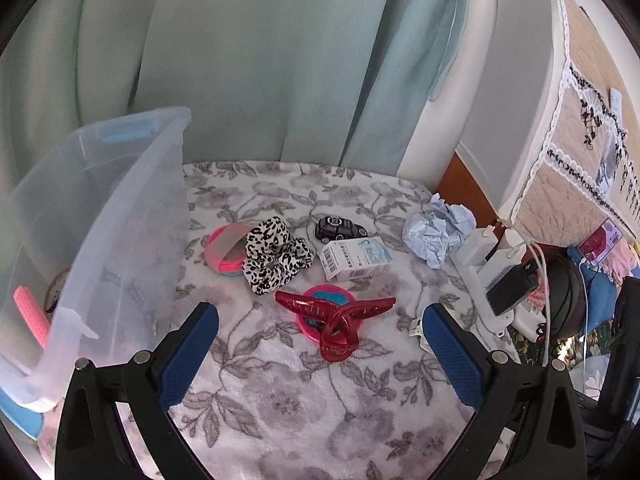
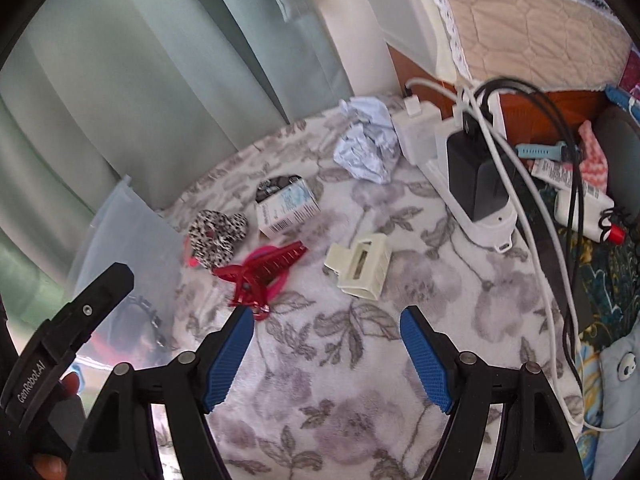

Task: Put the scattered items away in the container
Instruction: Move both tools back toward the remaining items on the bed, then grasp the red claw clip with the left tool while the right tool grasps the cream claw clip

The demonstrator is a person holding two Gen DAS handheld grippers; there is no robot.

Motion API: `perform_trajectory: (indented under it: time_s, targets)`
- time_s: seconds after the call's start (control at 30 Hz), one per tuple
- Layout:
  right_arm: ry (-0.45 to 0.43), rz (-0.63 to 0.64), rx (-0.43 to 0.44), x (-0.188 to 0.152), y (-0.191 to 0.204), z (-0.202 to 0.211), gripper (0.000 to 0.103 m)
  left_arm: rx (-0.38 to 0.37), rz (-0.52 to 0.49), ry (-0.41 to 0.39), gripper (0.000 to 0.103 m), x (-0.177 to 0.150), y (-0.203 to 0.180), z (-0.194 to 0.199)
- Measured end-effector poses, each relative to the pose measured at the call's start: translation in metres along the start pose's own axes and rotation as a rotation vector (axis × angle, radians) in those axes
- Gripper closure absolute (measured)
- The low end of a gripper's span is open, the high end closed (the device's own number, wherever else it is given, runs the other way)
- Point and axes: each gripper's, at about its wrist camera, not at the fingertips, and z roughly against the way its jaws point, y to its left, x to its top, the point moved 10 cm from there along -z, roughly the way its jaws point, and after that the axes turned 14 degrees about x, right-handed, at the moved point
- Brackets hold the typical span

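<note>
Desk [image 1: 304, 412] w/ grey floral cloth, curtain behind. Container: clear plastic bin [image 1: 132, 216] at left edge, holds pink ribbed item [image 1: 30, 312] plus other bits, too blurred to ID. Scattered on cloth: red hair clip [image 1: 332, 320] lying on pink/teal round disc [image 1: 328, 300]; leopard scrunchie [image 1: 274, 256] against pink hair bands [image 1: 224, 250]; black toy car [image 1: 340, 228] just behind small white box w/ barcode [image 1: 354, 258]; crumpled pale-blue paper [image 1: 434, 232] nr power strip [image 1: 488, 280] w/ chargers; cream hair clip [image 2: 360, 266] ahead of right claw. Left claw [image 1: 320, 344]: jaws apart, empty, red clip between tips. Right claw [image 2: 326, 340]: jaws apart, empty, over bare cloth.
</note>
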Motion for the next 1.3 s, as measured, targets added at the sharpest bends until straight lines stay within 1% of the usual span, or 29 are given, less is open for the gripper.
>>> perform_trajectory:
  time_s: [0.13,0.2,0.43,0.5,0.57,0.67,0.73,0.83,0.93,1.0,1.07,1.17,1.3]
  targets:
    - [0.040,-0.017,-0.033,-0.007,-0.013,-0.016,0.024,0.013,-0.031,0.063,0.001,-0.013,-0.005,-0.032]
    - [0.054,-0.021,-0.046,-0.009,-0.019,-0.023,0.024,0.044,-0.035,0.098,0.001,-0.019,-0.005,-0.047]
    - [0.089,-0.021,-0.092,-0.011,-0.034,-0.042,0.024,0.081,-0.068,0.151,0.001,-0.032,-0.012,-0.080]
    - [0.097,-0.022,-0.103,-0.011,-0.038,-0.048,0.024,0.087,-0.063,0.171,0.001,-0.035,-0.014,-0.088]
    - [0.104,-0.016,-0.114,-0.010,-0.041,-0.053,0.024,0.075,-0.044,0.192,0.001,-0.038,-0.015,-0.096]
    - [0.106,0.002,-0.132,-0.006,-0.043,-0.061,0.024,0.083,-0.028,0.220,0.002,-0.042,-0.013,-0.106]
    - [0.105,0.014,-0.144,-0.003,-0.044,-0.066,0.024,0.085,-0.028,0.226,0.003,-0.043,-0.012,-0.112]
    - [0.101,0.037,-0.161,0.004,-0.045,-0.074,0.025,0.084,-0.031,0.223,0.008,-0.041,-0.013,-0.115]
    - [0.094,0.050,-0.174,0.009,-0.045,-0.079,0.025,0.082,-0.042,0.221,0.018,-0.040,-0.015,-0.120]
    - [0.087,0.060,-0.181,0.012,-0.044,-0.082,0.026,0.077,-0.050,0.226,0.028,-0.041,-0.017,-0.123]
    - [0.086,0.073,-0.189,0.015,-0.044,-0.085,0.029,0.074,-0.055,0.232,0.033,-0.041,-0.018,-0.126]
    - [0.084,0.090,-0.206,0.017,-0.044,-0.089,0.031,0.066,-0.055,0.228,0.036,-0.041,-0.019,-0.128]
    - [0.074,0.109,-0.227,0.019,-0.045,-0.092,0.035,0.058,-0.055,0.218,0.043,-0.038,-0.021,-0.129]
